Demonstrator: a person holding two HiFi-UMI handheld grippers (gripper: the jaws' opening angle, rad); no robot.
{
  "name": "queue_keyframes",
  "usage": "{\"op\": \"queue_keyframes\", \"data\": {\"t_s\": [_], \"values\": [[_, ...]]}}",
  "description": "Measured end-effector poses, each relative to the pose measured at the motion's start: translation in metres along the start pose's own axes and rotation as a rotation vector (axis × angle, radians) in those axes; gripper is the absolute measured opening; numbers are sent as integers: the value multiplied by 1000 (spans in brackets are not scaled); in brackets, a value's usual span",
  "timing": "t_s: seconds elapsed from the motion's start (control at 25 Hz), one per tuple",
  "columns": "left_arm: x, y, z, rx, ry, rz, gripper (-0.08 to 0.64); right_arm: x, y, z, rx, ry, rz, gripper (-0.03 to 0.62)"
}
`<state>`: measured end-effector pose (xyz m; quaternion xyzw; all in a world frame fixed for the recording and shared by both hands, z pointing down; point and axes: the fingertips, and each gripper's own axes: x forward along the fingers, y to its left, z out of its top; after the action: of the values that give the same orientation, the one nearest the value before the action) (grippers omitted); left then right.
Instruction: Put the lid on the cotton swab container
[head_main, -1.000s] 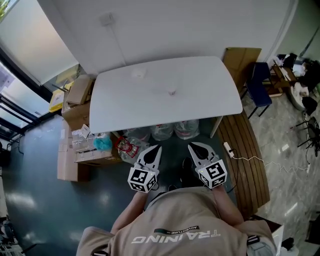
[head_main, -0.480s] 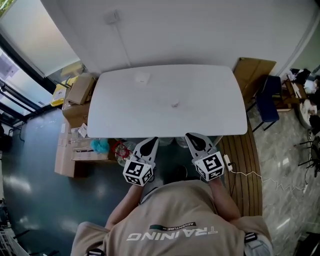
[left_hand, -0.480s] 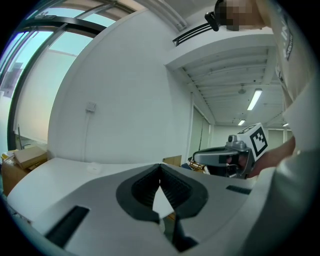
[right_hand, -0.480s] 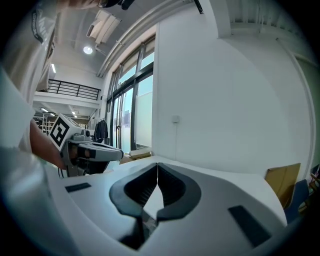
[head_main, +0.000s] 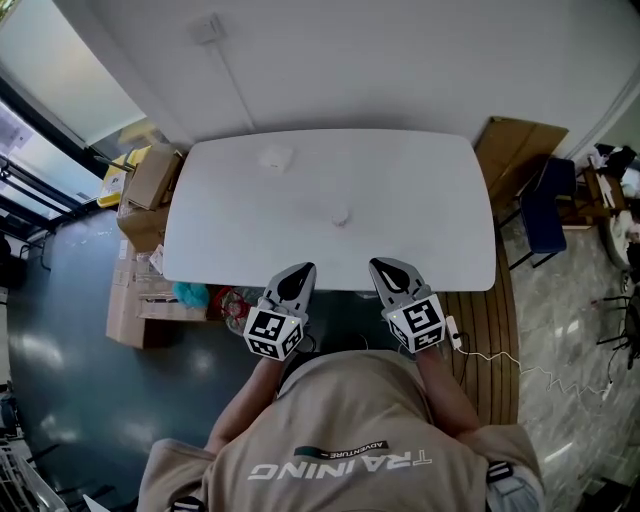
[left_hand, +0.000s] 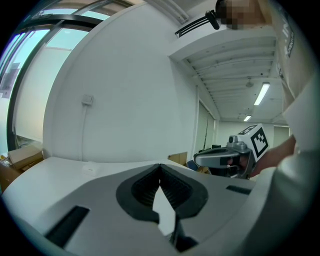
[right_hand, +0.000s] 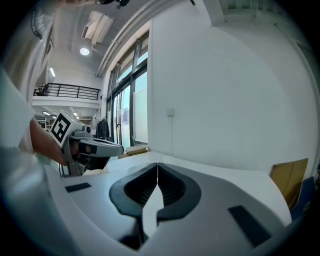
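A small round white container stands near the middle of the white table. A flat white piece, perhaps its lid, lies at the far left and shows faintly in the left gripper view. My left gripper hovers at the table's near edge, shut and empty. My right gripper sits beside it, also shut with nothing held. Both are well short of the container. Each gripper view shows the other gripper from the side, the right one and the left one.
Cardboard boxes and bags crowd the floor left of the table. A brown board leans at the right, with a dark chair past it. A power strip and cable lie on the wooden floor strip.
The person has come closer to the table. Both grippers have gone forward from above the floor to the table's near edge, still shut.
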<state>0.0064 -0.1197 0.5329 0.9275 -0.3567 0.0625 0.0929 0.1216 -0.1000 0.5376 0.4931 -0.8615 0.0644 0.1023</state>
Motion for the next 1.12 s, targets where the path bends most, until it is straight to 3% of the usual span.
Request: {"op": "queue_keyframes", "data": {"t_s": [0.48, 0.88, 1.12], "values": [[36, 38, 6, -9, 34, -1, 14, 50, -22, 6, 18, 26, 26, 18], [78, 74, 8, -2, 63, -131, 14, 93, -44, 12, 5, 115, -54, 18], [92, 97, -9, -14, 115, -178, 14, 116, -51, -8, 37, 203, -85, 18]]}}
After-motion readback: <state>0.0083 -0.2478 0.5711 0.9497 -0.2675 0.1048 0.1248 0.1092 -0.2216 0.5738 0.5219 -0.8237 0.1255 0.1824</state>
